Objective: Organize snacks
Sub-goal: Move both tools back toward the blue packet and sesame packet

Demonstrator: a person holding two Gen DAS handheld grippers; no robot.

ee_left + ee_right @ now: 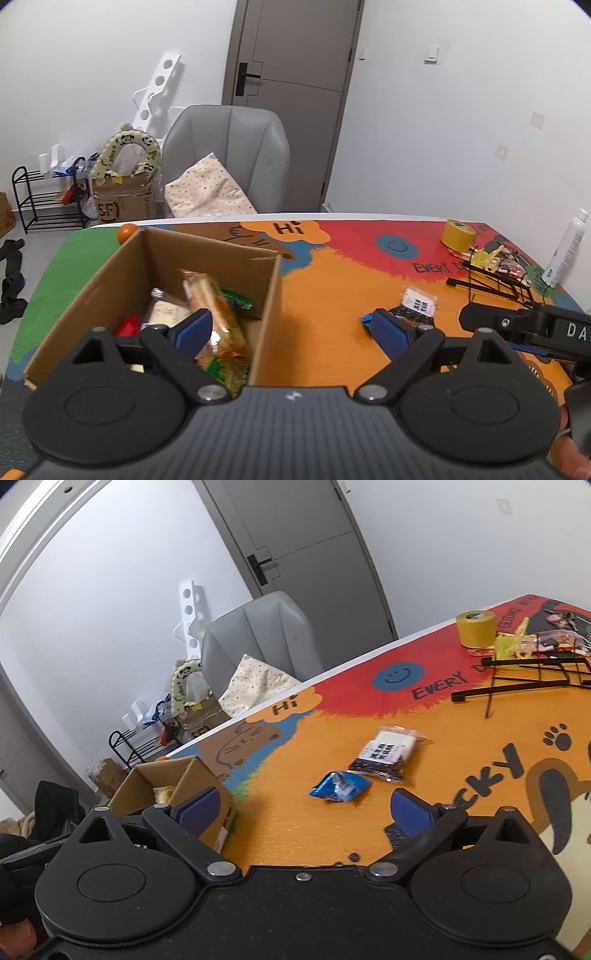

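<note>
An open cardboard box (271, 291) sits on the left of the colourful table and holds several snack packets, among them a long orange-wrapped one (216, 314). My left gripper (291, 328) is open and empty, over the box's right wall. On the table to the right lie a blue packet (340, 785) and a clear packet of dark snacks with a white label (386, 755); the latter also shows in the left wrist view (415, 308). My right gripper (306, 808) is open and empty, just short of the blue packet. The box shows at its left (199, 775).
A yellow tape roll (475, 627), a black wire rack (532, 675) and more wrapped items (554, 642) stand at the table's far right. A white bottle (565, 251) is at the right edge. A grey chair (229, 158) is behind the table.
</note>
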